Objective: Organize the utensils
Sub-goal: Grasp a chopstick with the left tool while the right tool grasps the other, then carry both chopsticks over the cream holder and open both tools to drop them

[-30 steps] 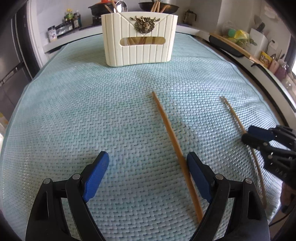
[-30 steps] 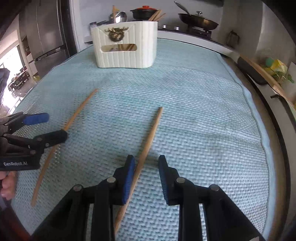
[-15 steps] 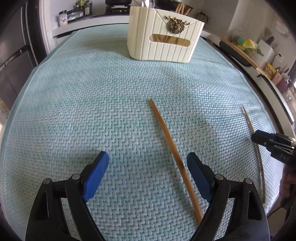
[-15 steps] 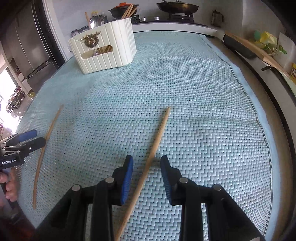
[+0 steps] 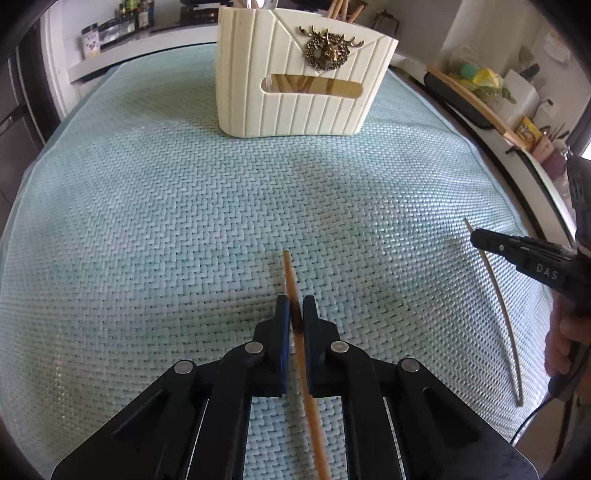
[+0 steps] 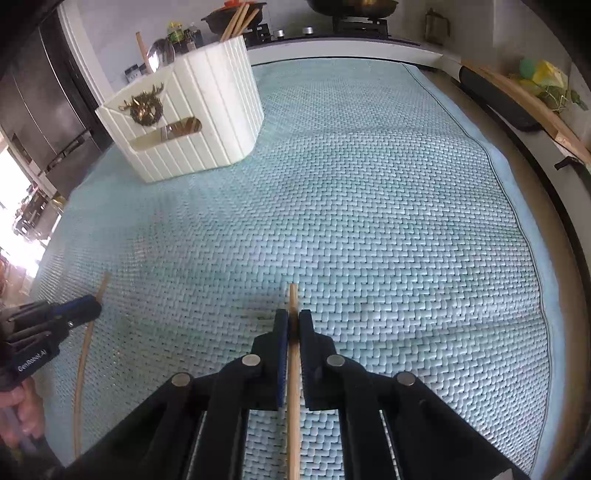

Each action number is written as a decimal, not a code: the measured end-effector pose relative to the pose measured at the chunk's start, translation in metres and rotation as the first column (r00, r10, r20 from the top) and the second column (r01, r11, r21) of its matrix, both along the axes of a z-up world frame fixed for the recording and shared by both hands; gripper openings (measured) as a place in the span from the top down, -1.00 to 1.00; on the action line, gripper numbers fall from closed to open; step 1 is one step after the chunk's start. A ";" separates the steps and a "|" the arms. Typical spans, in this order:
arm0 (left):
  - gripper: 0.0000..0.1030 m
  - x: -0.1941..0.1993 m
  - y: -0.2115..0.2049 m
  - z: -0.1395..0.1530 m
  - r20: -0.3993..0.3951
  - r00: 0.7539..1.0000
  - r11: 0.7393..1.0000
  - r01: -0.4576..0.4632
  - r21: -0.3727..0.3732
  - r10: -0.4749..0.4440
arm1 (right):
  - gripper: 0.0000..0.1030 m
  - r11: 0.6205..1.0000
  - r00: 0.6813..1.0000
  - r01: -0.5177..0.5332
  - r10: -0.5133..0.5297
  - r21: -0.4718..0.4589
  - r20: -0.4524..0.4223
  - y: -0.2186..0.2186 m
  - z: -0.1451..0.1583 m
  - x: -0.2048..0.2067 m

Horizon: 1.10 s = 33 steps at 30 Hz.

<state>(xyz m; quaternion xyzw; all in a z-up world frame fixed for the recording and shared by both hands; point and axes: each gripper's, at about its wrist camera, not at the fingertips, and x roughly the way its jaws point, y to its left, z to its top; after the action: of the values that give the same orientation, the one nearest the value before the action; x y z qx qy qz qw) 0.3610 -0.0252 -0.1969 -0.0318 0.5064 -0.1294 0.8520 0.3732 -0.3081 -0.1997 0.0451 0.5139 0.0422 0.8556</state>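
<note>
Two wooden chopsticks lie on a pale green woven mat. My left gripper (image 5: 295, 306) is shut on one chopstick (image 5: 290, 273), whose tip sticks out ahead of the fingers. My right gripper (image 6: 293, 319) is shut on the other chopstick (image 6: 293, 299). Each gripper shows in the other's view: the right gripper (image 5: 480, 236) over its chopstick (image 5: 498, 306), the left gripper (image 6: 88, 304) over its chopstick (image 6: 83, 354). A cream ribbed utensil holder (image 5: 306, 70) with a brass deer emblem stands at the back of the mat and holds several utensils; it also shows in the right wrist view (image 6: 184, 114).
The mat (image 5: 147, 206) covers a round table. A counter with jars (image 5: 110, 33) runs behind the table. A stove with a pan (image 6: 354, 11) is at the back. A shelf with a wooden board and yellow-green items (image 5: 480, 85) lies to the right. A fridge (image 6: 40, 110) stands at the left.
Both grippers have closed on their chopsticks; the left was wide open and the right partly open. Both have moved forward towards the holder, which now looks nearer.
</note>
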 end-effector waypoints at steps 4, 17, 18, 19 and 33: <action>0.92 -0.009 0.016 0.026 0.066 0.998 0.999 -0.013 -0.051 0.017 | 0.88 0.998 0.995 0.008 -0.014 0.067 0.097 -0.005 0.033 -0.013; 0.92 -0.048 0.047 0.144 0.333 0.941 0.989 -0.014 -0.149 0.064 | 0.88 0.992 0.916 -0.062 0.012 0.112 0.400 0.005 0.151 -0.065; 0.92 -0.051 0.050 0.148 0.346 0.936 0.988 -0.012 -0.155 0.066 | 0.88 0.992 0.908 -0.070 0.020 0.104 0.418 0.009 0.158 -0.070; 0.93 -0.054 0.051 0.152 0.357 0.931 0.987 -0.012 -0.160 0.069 | 0.88 0.993 0.900 -0.077 0.028 0.094 0.434 0.012 0.164 -0.074; 0.93 -0.070 0.056 0.176 0.446 0.890 0.983 -0.017 -0.185 0.099 | 0.88 0.995 0.828 -0.095 0.077 0.004 0.555 0.034 0.201 -0.099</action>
<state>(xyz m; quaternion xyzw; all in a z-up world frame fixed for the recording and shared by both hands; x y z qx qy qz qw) 0.2908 0.0311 -0.0208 -0.0911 0.2792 -0.1521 0.9437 0.2745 -0.2746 0.0017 0.0214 0.2448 0.1000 0.9642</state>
